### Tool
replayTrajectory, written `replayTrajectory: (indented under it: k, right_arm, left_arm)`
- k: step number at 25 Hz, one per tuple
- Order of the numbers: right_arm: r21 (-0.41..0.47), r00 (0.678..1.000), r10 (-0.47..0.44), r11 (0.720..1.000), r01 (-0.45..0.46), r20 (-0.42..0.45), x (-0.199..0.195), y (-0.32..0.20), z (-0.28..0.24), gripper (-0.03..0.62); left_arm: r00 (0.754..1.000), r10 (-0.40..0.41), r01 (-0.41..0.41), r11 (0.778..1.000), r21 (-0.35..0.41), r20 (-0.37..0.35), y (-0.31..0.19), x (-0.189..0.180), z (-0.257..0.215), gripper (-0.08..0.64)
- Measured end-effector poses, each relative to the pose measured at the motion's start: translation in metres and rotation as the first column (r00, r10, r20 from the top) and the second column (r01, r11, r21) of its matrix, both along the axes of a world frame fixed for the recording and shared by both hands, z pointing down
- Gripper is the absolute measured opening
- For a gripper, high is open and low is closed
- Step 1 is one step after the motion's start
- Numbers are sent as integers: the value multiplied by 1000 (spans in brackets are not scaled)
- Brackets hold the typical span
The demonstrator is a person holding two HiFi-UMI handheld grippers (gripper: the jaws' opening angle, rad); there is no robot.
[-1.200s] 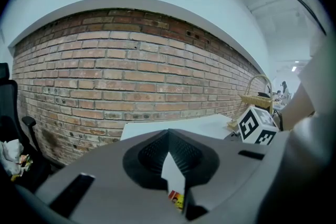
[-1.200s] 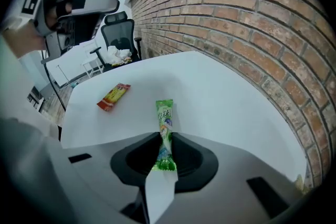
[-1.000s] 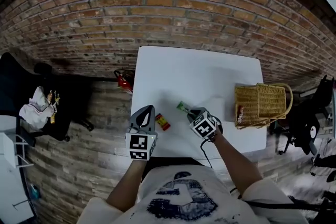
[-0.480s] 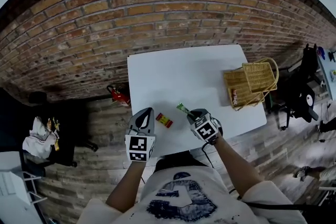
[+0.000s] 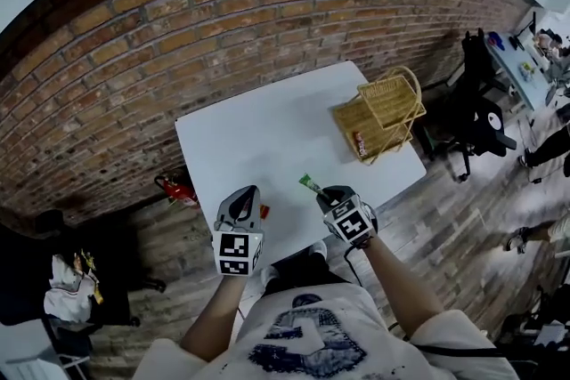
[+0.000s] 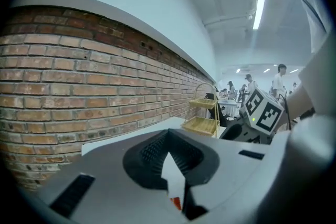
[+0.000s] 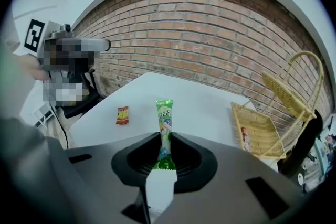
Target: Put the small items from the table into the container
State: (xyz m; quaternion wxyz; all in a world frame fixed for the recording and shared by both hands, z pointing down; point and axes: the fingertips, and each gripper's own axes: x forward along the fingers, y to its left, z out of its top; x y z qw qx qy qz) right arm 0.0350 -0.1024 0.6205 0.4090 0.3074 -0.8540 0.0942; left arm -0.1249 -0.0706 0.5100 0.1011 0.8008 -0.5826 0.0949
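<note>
Over the white table [image 5: 267,138], clenched in the right gripper [image 7: 164,139]: a green snack packet [image 7: 164,115], print too blurred to read. Left gripper [image 5: 248,194] closed, empty. Flat on the table, a red sachet [image 7: 122,115], well apart from the wicker basket [image 5: 378,116].

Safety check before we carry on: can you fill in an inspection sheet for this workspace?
Surface: white table, mostly bare.
Job's things: green packet held in right gripper; red packet lying on table; basket at table's far right edge, a red item inside.
Clutter: nothing seen.
Grippers: left gripper jaws look together, nothing between; right gripper shut on green packet.
Cables: black lead below right gripper.
Surroundings: brick wall, wood floor, chairs.
</note>
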Motion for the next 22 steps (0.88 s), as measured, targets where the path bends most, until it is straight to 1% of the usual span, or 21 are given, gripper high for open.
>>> replayTrajectory:
  k: [4,8,12,17,22]
  right_arm:
    - [20,996,86,996,-86,4,40,-5,-9,75]
    - [26,986,167,986,-168,12,88,-15,-13,75]
    - [27,974,224,974,-225,20,139,-30,-13,75]
    - [15,965,260,965,-260,34,194,-53,-12,75]
    - [8,968,249,968,-250,27,239,-81,-5,75]
  left_arm:
    - [997,74,-74,997,8,-2,-11,35,-2,48]
    - [991,136,-136,991,5,4,-27,75,-2,48]
    - [983,182,-182,983,4,12,-46,121,-3,48]
    - [978,208,-207,978,-6,21,-73,177,-2,48]
    - [978,204,-204,979,-16,29,-99,223,2,48]
